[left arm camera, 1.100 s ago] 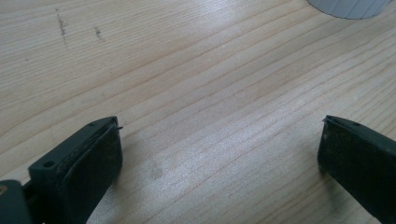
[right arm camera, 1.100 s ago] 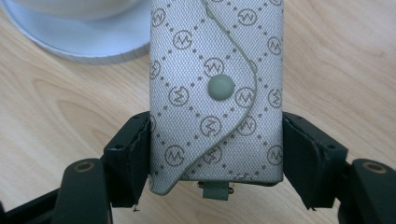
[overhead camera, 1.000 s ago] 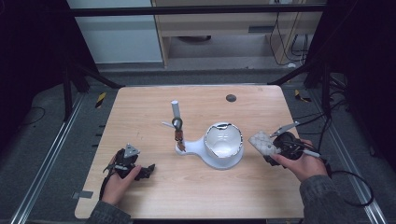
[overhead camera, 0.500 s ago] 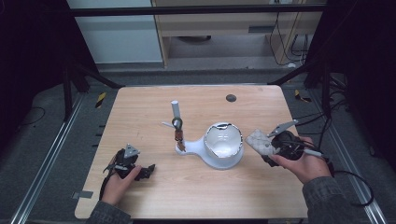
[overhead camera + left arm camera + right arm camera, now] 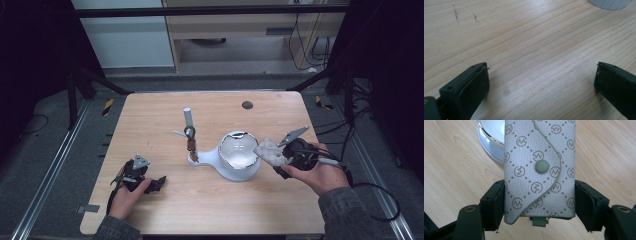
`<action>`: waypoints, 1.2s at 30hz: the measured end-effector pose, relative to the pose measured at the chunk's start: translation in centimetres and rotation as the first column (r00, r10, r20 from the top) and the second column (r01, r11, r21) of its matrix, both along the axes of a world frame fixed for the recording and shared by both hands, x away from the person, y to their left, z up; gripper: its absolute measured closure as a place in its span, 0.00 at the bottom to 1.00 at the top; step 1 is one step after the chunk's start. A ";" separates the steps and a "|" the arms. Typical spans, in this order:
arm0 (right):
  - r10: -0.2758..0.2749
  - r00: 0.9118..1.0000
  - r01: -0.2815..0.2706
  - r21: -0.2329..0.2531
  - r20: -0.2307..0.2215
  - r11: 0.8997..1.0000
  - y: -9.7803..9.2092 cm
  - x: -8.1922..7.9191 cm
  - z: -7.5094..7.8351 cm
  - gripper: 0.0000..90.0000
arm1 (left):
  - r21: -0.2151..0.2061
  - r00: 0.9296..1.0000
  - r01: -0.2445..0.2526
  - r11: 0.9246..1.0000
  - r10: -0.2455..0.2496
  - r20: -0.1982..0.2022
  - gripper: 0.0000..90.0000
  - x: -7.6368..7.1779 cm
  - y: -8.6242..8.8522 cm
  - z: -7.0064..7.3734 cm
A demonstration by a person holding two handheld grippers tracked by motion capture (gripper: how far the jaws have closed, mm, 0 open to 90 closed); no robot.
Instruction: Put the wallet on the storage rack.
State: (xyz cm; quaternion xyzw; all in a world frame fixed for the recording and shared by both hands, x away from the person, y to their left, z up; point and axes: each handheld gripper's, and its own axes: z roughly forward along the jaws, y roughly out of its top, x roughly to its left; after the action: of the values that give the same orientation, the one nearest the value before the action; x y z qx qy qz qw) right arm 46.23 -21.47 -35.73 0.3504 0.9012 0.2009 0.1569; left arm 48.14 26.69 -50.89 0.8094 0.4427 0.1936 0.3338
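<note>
The right gripper (image 5: 539, 202) is clamped on a grey monogrammed key pouch (image 5: 539, 167), one jaw pressing each long side near its lower end, so the snap button (image 5: 542, 166) on the curved flap sits just ahead of the fingertips and faces the camera. In the high view the pouch (image 5: 270, 151) is held off the table, its far end right beside the rim of the white dish (image 5: 239, 150) that forms the bowl of the white jewellery stand (image 5: 220, 161). The stand's upright post (image 5: 189, 129) with its side pegs rises beyond the dish, well apart from the jaws.

The step in hand looks like setting the pouch into the dish. To do it well, I would keep the squeeze steady (the fabric is soft and can slide between flat pads), carry the free end forward over the chrome-edged rim (image 5: 489, 143) rather than into it, and lower until the pouch rests inside before letting go. Catching the rim could tip or push the light stand.

The left gripper (image 5: 541, 82) is spread wide with nothing between its pads, only bare wooden table (image 5: 529, 45) ahead of them. In the high view it (image 5: 156, 183) rests near the table's front edge, far from the stand; it could move in to brace the base if that shifts.
</note>
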 end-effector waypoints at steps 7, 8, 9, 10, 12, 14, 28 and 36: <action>0.038 0.999 -0.038 -0.016 0.003 0.999 1.4 -0.2 1.0 0.35 | 0.000 1.000 0.000 1.000 0.000 0.000 0.00 0.0 0.0 0.0; 0.041 0.999 -0.041 -0.014 0.003 0.999 1.6 -0.2 1.0 0.35 | 0.000 1.000 0.000 1.000 0.000 0.000 0.00 0.0 0.0 0.0; 0.046 0.999 -0.046 -0.017 0.004 0.999 1.8 -0.2 1.1 0.35 | 0.000 1.000 0.000 1.000 0.000 0.000 0.00 0.0 0.0 0.0; 0.046 0.999 -0.046 -0.017 0.004 0.999 1.8 -0.2 1.1 0.35 | 0.000 1.000 0.000 1.000 0.000 0.000 0.00 0.0 0.0 0.0; 0.054 0.999 -0.054 -0.023 0.002 0.998 2.4 -0.1 1.3 0.35 | 0.000 1.000 0.000 1.000 0.000 0.000 0.00 0.0 0.0 0.0; 0.061 0.998 -0.061 -0.034 0.001 0.998 2.8 0.0 1.4 0.35 | 0.000 1.000 0.001 1.000 -0.001 -0.001 0.00 0.0 0.0 0.0; 0.107 0.993 -0.111 -0.091 -0.041 0.990 6.1 1.0 0.7 0.35 | -0.003 1.000 -0.001 1.000 0.001 0.001 0.00 0.0 0.0 0.0; 0.102 0.993 -0.109 -0.125 -0.064 0.986 7.4 1.8 -0.1 0.35 | -0.003 1.000 -0.001 1.000 0.001 0.001 0.00 0.0 0.0 0.0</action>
State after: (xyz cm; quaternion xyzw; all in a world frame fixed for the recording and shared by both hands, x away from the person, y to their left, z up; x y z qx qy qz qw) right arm 48.01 -14.12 -35.84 0.2970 0.9337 0.1406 0.1421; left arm 48.13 26.66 -50.91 0.8085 0.4433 0.1934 0.3353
